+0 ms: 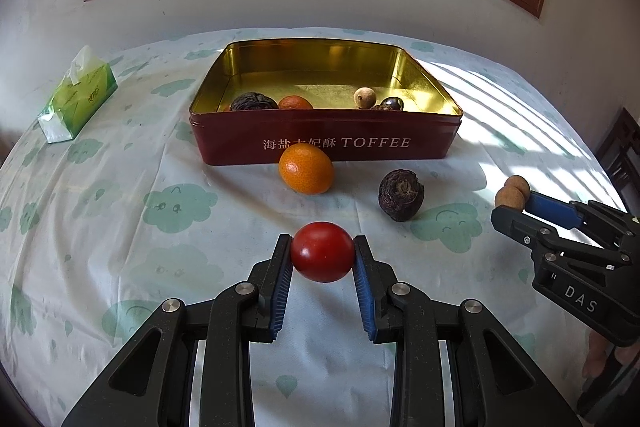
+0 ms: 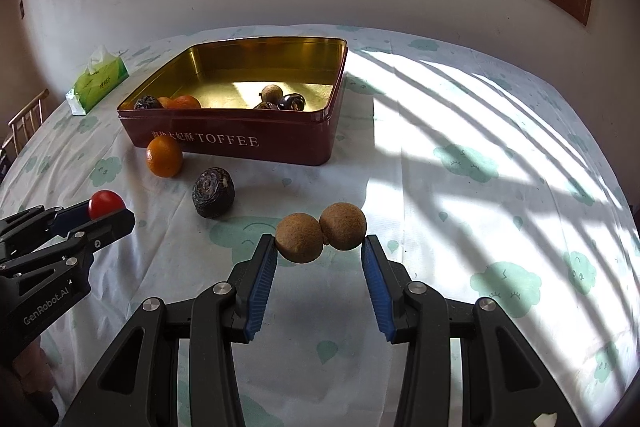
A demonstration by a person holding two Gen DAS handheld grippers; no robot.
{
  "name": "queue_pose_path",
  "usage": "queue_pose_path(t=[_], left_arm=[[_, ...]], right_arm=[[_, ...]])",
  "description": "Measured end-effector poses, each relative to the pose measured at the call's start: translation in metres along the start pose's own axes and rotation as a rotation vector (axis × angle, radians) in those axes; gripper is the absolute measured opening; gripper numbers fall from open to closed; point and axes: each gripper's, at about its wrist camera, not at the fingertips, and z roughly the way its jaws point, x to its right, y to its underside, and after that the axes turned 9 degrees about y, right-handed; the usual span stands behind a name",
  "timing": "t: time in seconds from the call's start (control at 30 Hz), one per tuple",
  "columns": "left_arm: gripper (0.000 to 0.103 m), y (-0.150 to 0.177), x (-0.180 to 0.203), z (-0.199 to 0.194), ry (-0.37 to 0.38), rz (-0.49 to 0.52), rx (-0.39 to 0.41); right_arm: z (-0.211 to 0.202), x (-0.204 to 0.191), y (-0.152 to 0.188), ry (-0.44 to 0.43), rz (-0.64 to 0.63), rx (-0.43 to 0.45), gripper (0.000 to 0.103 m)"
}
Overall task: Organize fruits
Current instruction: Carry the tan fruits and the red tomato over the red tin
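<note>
My left gripper (image 1: 322,251) is shut on a small red tomato (image 1: 322,251), held a little above the tablecloth; it shows too in the right wrist view as the left gripper (image 2: 106,209) with the tomato (image 2: 105,203). My right gripper (image 2: 320,241) is shut on a pair of joined brown longans (image 2: 320,237), also seen at the right edge as the longans (image 1: 512,191). An orange kumquat (image 1: 306,168) and a dark wrinkled fruit (image 1: 401,194) lie on the cloth before the red toffee tin (image 1: 328,143). The tin holds several small fruits.
A green tissue pack (image 1: 78,95) sits at the far left of the table. The cloud-print tablecloth (image 2: 480,187) is sunlit on the right. A wall with a wood-framed window stands behind the table. A chair back (image 2: 24,119) shows at the left edge.
</note>
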Motion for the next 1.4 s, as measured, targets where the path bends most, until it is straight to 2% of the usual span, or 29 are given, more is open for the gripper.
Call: queue_pose_path(t=[0.4,0.8,1.07,1.4], left_arm=[[0.031,-0.013,-0.008,-0.015,0.043,0.002,0.043],[0.031,-0.056,-0.029,-0.026,0.004,-0.006,0.114],[0.031,-0.084,-0.044,-0.012,-0.045,0.006,0.110],[0.031,-0.104,-0.050,0.019,-0.066,0.004,0.078]], right_arm=[[-0.013,-0.010,-0.018,-0.019,-0.017,0.045,0.041],[-0.011,-0.014,-0.049,-0.038,-0.027,0.082,0.041],[-0.003,-0.027,-0.069,-0.045,-0.049,0.090,0.041],[0.023,-0.034,-0.093,-0.049,-0.056,0.071,0.041]])
